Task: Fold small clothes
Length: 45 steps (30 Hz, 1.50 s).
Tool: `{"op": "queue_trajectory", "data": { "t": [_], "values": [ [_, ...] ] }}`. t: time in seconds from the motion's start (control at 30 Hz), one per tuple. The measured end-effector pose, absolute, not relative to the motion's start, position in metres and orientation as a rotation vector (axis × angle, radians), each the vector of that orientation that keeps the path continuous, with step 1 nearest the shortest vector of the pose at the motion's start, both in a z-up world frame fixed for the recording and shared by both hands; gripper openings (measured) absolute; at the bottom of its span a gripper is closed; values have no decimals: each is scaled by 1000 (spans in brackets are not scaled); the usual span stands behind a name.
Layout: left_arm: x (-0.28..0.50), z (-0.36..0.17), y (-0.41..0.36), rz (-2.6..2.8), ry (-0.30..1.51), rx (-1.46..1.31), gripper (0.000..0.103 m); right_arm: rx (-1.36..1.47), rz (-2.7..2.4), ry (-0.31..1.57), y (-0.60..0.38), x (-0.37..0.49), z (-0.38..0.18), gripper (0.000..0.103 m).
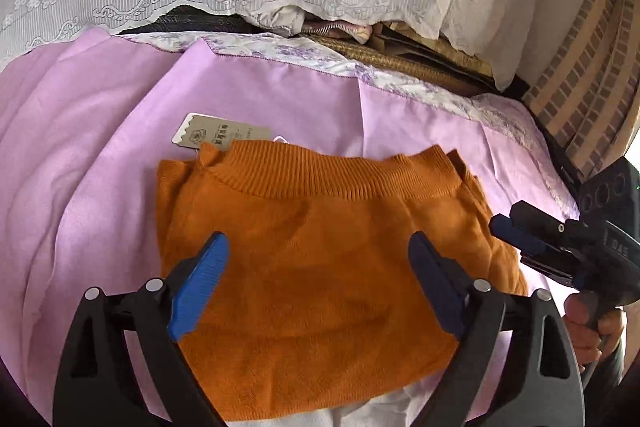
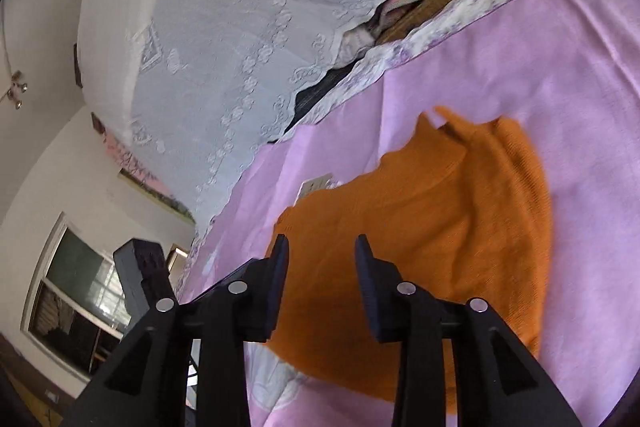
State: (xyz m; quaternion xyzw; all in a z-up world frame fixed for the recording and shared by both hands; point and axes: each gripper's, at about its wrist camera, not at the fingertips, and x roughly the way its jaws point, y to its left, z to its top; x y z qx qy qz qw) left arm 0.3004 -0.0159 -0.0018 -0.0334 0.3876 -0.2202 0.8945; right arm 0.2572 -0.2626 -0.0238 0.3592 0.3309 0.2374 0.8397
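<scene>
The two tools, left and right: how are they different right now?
1. The left tool has its blue fingers spread wide; the right tool is open too, but with a narrower gap.
2. The left tool looks squarely down over the orange sweater; the right tool's view is tilted, coming at the sweater from the side.

Both hold nothing, and both are over the sweater on the pink sheet.

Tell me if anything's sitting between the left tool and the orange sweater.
Nothing visible. The left tool hangs open right over the orange sweater, with only air between. The paper tag lies beyond the collar, out of the way.
</scene>
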Motion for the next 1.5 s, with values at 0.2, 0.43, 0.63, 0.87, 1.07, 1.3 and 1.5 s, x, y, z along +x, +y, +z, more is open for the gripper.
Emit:
{"op": "queue_trajectory", "data": {
  "t": [0.2,0.43,0.63,0.87,1.07,1.3,1.5],
  "values": [
    [295,-26,-10,-341,861,18,90,770,485,821,-249,255,-59,10],
    [289,-35,28,-198,913,-45,99,954,311,746,-320,219,-79,0],
    [257,-14,40,-262,827,-134,97,852,339,698,-299,197,-52,17],
    [258,-40,3,-217,937,42,99,724,508,785,-236,202,-48,33],
    [259,-41,21,-210,946,-41,99,886,471,848,-262,206,-77,12],
    [234,-18,30,-189,840,-83,98,712,402,759,-255,185,-38,46],
    [231,6,12,-176,761,-48,98,683,392,732,-258,174,-27,48]
  ]
}}
